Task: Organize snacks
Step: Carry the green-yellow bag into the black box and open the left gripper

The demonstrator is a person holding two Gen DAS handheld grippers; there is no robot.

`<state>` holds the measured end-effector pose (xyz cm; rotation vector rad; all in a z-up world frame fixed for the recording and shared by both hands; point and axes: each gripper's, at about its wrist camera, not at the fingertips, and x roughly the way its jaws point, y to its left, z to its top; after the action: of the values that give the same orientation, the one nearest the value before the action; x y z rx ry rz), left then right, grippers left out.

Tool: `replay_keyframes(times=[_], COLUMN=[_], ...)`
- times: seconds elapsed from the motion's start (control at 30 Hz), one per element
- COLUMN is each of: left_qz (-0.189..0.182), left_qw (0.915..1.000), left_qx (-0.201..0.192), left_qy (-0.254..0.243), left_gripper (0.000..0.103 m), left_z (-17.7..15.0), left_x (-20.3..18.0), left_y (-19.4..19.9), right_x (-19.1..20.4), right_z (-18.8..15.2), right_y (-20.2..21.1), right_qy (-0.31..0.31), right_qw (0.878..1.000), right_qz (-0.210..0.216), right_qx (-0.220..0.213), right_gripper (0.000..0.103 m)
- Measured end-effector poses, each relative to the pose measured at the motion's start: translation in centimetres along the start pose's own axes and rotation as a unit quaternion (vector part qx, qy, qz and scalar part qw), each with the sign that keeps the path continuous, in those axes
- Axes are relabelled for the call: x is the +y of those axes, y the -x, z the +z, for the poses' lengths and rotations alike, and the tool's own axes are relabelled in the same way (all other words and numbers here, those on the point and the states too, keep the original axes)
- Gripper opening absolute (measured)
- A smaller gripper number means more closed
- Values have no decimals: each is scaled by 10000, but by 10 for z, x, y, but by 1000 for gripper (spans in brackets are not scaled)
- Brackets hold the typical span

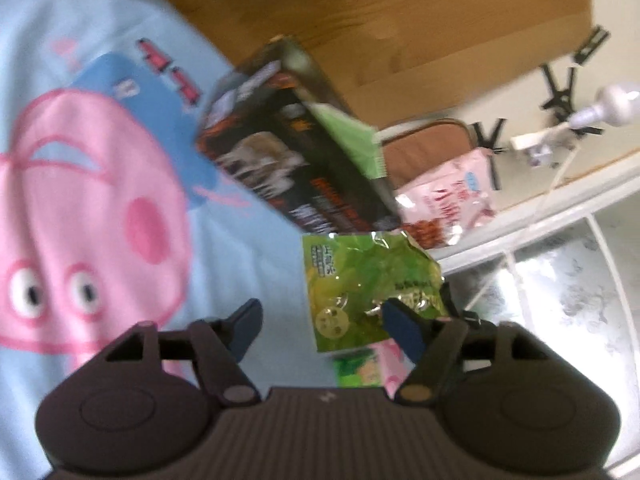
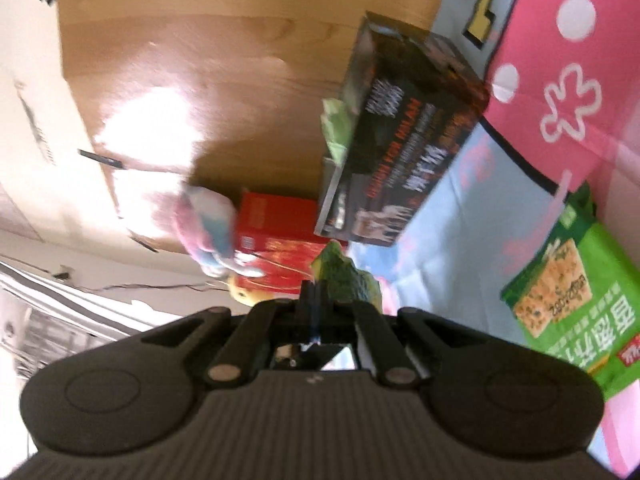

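Note:
A green snack packet (image 1: 370, 288) hangs in the air in the left wrist view, pinched at its lower right edge by another dark gripper. My left gripper (image 1: 320, 320) is open and empty just below the packet, one fingertip (image 1: 248, 316) at the left. My right gripper (image 2: 318, 292) is shut on the same green packet (image 2: 344, 276), seen edge-on in the right wrist view. A black snack box (image 1: 292, 152) with a green packet (image 1: 352, 144) in it lies on the blue cartoon blanket (image 1: 100, 160). The box (image 2: 404, 152) also shows in the right wrist view.
A pink snack bag (image 1: 452, 200) lies beyond the box near a brown pouch (image 1: 424, 148). In the right wrist view, a red box (image 2: 276, 240), a pastel bag (image 2: 208, 224), a green cracker box (image 2: 568, 292) and a pink flowered cloth (image 2: 568, 60). Wooden board (image 2: 200, 80) behind.

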<state>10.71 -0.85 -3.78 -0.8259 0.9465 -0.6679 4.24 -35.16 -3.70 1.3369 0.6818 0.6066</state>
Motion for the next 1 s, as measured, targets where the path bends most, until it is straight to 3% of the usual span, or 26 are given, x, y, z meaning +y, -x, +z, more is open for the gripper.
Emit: replay_keyframes(times=[0.13, 0.23, 0.27, 0.33, 0.47, 0.57, 0.8, 0.93, 1.0], left_qz=[-545, -877, -806, -718, -635, -679, -591, -233, 159], left_qw=[9983, 9960, 9964, 9970, 9973, 9959, 9906, 9901, 9893], left_qx=[-182, -179, -217, -192, -172, -215, -658, -909, -914], left_qy=[-82, -83, -112, -229, -324, -555, -1045, -1042, -1126], left_gripper=[79, 74, 70, 44, 28, 28, 32, 32, 32], left_z=[4, 9, 10, 15, 33, 53, 83, 94, 97], left_x=[-18, -30, -34, -39, -47, -66, -93, -84, -81], left_y=[0, -7, -9, -14, -22, -28, -23, -20, -28], right_x=[8, 7, 5, 4, 9, 14, 54, 66, 67], right_z=[7, 13, 15, 18, 29, 40, 79, 100, 105], right_y=[8, 11, 12, 14, 14, -3, -39, -64, -73], right_qy=[-120, -224, -260, -253, 141, 281, 765, 924, 1323], right_qw=[9988, 9976, 9971, 9972, 9991, 9991, 9966, 9953, 9896], right_qz=[452, 644, 697, 671, 209, -28, 106, 120, -293], right_qx=[-117, -135, -158, -221, -348, -325, -278, -275, -489], right_gripper=[3, 3, 3, 3, 3, 3, 3, 3, 3])
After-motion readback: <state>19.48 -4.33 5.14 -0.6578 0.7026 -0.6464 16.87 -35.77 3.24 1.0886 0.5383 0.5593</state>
